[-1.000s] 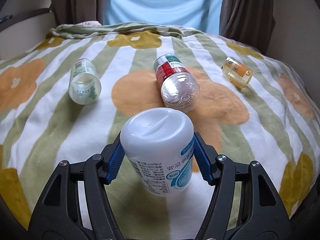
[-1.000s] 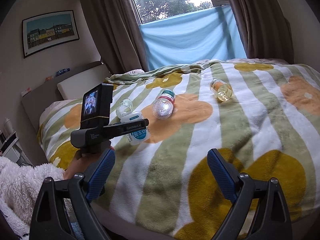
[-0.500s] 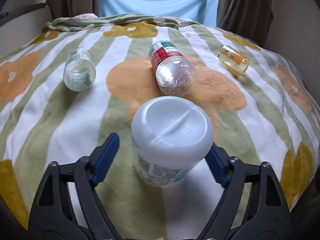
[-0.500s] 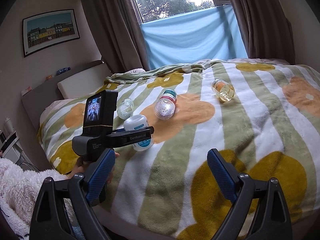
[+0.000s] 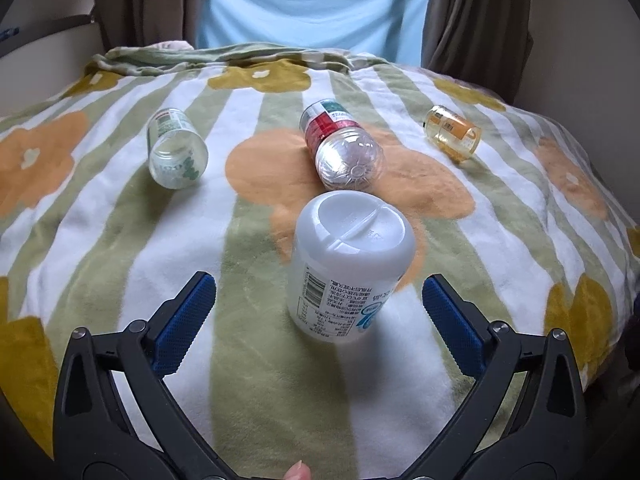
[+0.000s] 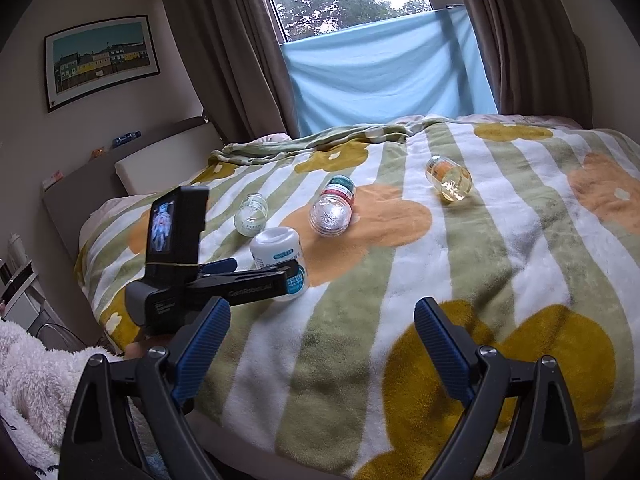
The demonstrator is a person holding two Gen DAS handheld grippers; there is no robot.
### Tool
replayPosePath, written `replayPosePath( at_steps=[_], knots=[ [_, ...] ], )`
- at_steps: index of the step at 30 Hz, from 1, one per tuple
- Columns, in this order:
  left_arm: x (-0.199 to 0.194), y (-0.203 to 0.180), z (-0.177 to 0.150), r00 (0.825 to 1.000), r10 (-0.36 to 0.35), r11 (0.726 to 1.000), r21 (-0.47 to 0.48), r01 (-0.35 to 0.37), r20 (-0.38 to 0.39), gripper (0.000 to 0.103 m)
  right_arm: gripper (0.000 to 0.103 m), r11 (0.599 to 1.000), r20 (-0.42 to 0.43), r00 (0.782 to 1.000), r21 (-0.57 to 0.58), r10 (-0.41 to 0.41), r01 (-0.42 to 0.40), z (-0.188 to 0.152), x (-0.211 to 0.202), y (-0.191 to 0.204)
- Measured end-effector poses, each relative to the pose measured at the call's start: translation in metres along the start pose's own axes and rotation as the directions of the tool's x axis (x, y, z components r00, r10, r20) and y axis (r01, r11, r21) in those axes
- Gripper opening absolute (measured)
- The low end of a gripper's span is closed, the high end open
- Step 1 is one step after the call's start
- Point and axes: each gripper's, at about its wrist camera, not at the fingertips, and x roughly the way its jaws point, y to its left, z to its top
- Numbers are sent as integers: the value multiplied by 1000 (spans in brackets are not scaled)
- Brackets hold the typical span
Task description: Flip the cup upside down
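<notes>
Now the left gripper point(image 5: 318, 304) is standing released, its blue pads point(image 5: 185, 322) spread wide and well clear of the white cup point(image 5: 350, 268), where a second ago they were clamped on its sides and half a second ago were just parting from it. It is also drawing back, since the cup is sitting further ahead of the fingers than before. That suggests the flip is done and the hand is letting go for good.

Just ahead of the left gripper and between the lines of its two fingers, the cup is resting on the striped flower blanket point(image 5: 100, 248), bottom up. Its flat moulded base is facing the ceiling, the printed label and barcode are reading upside down, and its body is leaning slightly on the soft fabric, so it may not be sitting firmly.

Beyond it, three bottles are lying on their sides: a clear one point(image 5: 176, 150), a red-labelled one point(image 5: 342, 146) and a small amber one point(image 5: 452, 132).

Meanwhile the right gripper point(image 6: 322, 342) is hovering unclenched and empty, well to the side of the cup point(image 6: 278, 254).
</notes>
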Motion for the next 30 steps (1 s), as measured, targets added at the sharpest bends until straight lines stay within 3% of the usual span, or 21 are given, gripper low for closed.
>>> replayPosePath(
  at_steps=[7, 13, 17, 23, 30],
  knots=[
    [-92, 26, 38, 987, -70, 998, 6, 69, 145, 103, 92, 992, 80, 995, -107, -64, 72, 44, -15, 31],
    [-171, 63, 81, 959, -106, 992, -40, 121, 261, 103, 92, 976, 217, 962, -107, -164, 190, 89, -38, 62],
    [-203, 79, 77, 945, -59, 997, -27, 71, 322, 103, 92, 953, 255, 931, -88, -261, 291, 100, -41, 80],
    [-221, 92, 52, 930, 0, 1000, 5, -2, 367, 103, 92, 915, 263, 896, -95, -358, 393, 90, -33, 96],
    [-223, 86, 36, 926, -4, 999, 39, -11, 378, 103, 92, 906, 264, 886, -82, -382, 415, 73, -34, 104]
  ],
)
